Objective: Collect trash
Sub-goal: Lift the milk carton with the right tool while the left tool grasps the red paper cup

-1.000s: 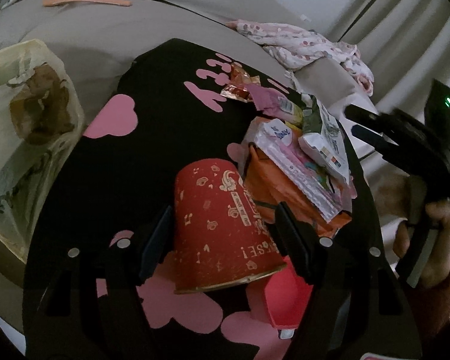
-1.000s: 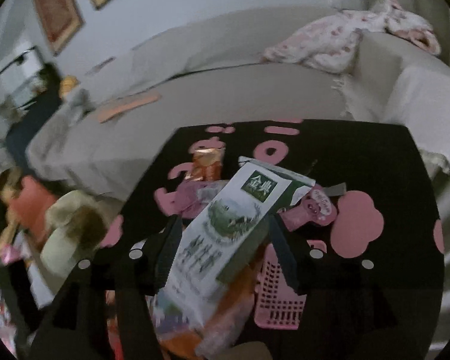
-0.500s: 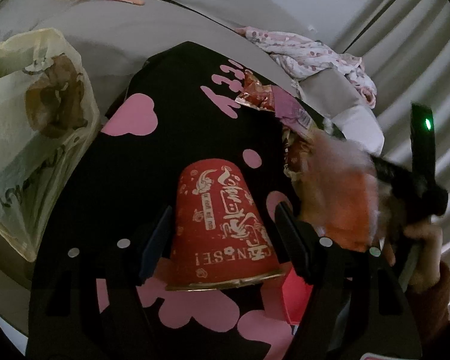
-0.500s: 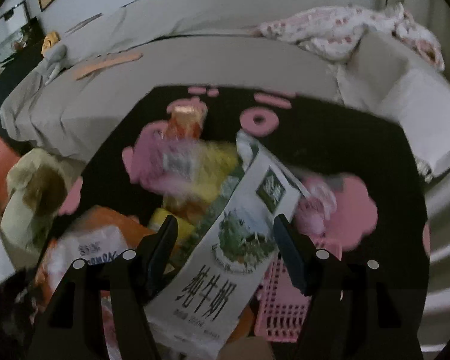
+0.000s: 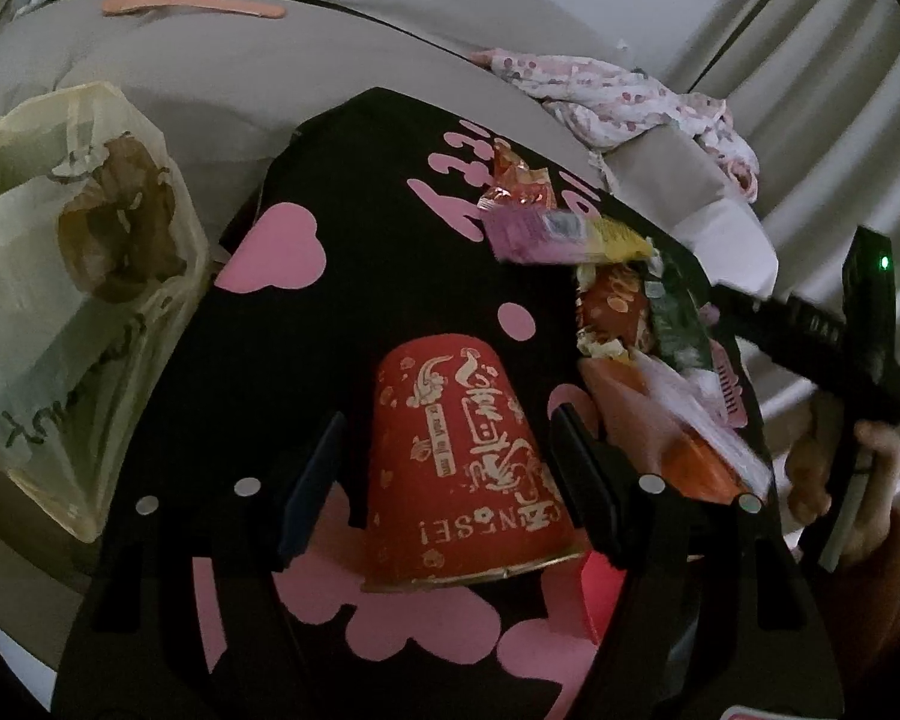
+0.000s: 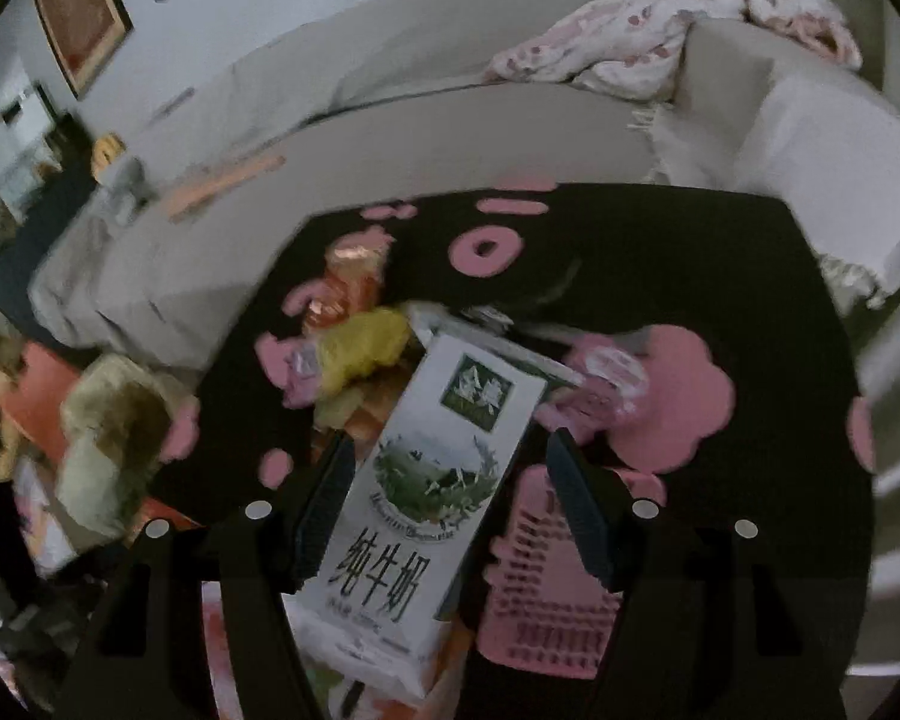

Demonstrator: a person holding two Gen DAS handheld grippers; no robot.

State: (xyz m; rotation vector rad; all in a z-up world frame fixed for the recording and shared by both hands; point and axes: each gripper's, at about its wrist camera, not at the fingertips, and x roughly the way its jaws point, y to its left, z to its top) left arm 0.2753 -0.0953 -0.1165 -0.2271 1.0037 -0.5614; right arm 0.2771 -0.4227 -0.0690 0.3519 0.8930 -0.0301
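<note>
A red paper cup (image 5: 462, 462) lies on its side on the black table (image 5: 360, 276), base pointing away. My left gripper (image 5: 450, 456) is open around it, with a gap at the left finger (image 5: 318, 480). A white and green milk carton (image 6: 432, 480) rests on a heap of wrappers. My right gripper (image 6: 450, 450) stands open astride the carton, with a gap on each side. The heap holds a purple and yellow packet (image 5: 564, 228), a red foil wrapper (image 5: 519, 186) and an orange snack bag (image 5: 615, 312).
A pale plastic bag (image 5: 72, 300) with brown trash inside hangs off the table's left edge. A pink slotted basket (image 6: 546, 588) lies under the right fingers. A grey sofa (image 5: 270, 60) with a spotted cloth (image 5: 618, 96) rings the table. A hand (image 5: 870, 462) holds the right tool.
The wrapper heap slid away from the cup toward the right. The cup rolled and now lies straight between the left fingers. The right fingers spread slightly off the carton.
</note>
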